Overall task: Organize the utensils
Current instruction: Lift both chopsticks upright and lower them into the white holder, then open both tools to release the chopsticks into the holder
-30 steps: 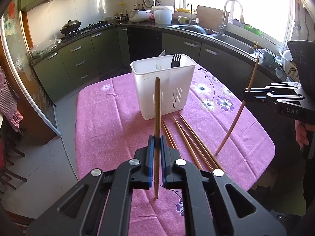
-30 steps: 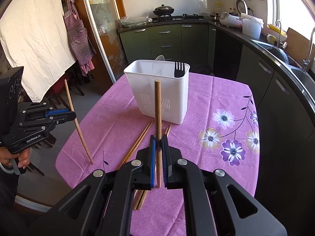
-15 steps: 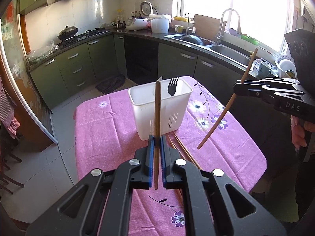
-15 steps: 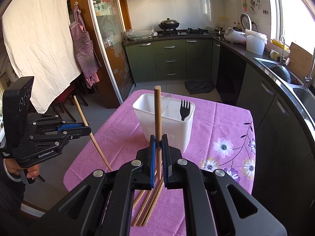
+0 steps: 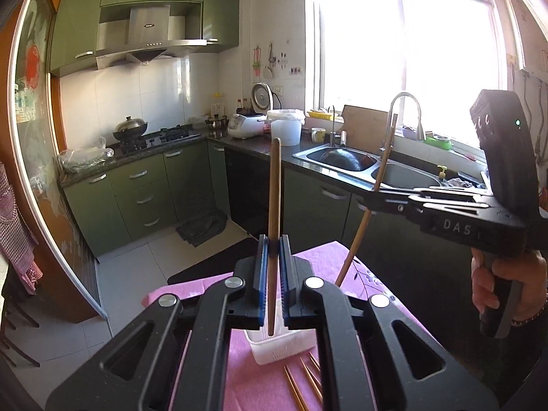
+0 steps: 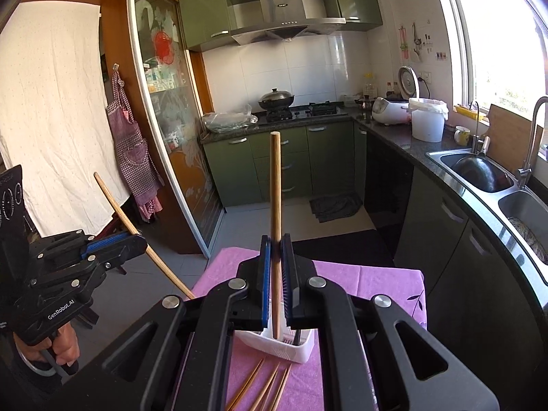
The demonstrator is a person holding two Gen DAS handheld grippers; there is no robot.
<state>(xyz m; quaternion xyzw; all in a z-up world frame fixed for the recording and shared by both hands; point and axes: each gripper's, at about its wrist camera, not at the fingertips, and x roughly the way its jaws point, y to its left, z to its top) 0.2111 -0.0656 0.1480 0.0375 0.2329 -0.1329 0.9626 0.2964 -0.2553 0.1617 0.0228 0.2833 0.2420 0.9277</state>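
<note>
Loose wooden chopsticks [image 6: 270, 387] lie flat on the pink tablecloth [image 6: 370, 282] at the near edge, thin and round. Just past them sits a white plastic utensil caddy [image 6: 301, 346] with slotted walls, mostly hidden behind the gripper bodies. Left gripper [image 5: 274, 243] is clamped tight on one chopstick [image 5: 274, 185], held near upright over the caddy, blue ribbed pads on both sides. Right gripper [image 6: 275, 239] is likewise closed on a second chopstick [image 6: 275, 185], also upright above the caddy. In the left wrist view the right gripper's stick slants, a hand [image 5: 496, 284] on its black handle. Farther off: green cabinets [image 6: 274, 164] with metal handles, dark stone counter, steel double sink [image 5: 370, 167] at right, black wok [image 6: 275, 99] on the hob, white bucket [image 6: 428, 120], checked apron [image 6: 132, 150] hanging at left.
</note>
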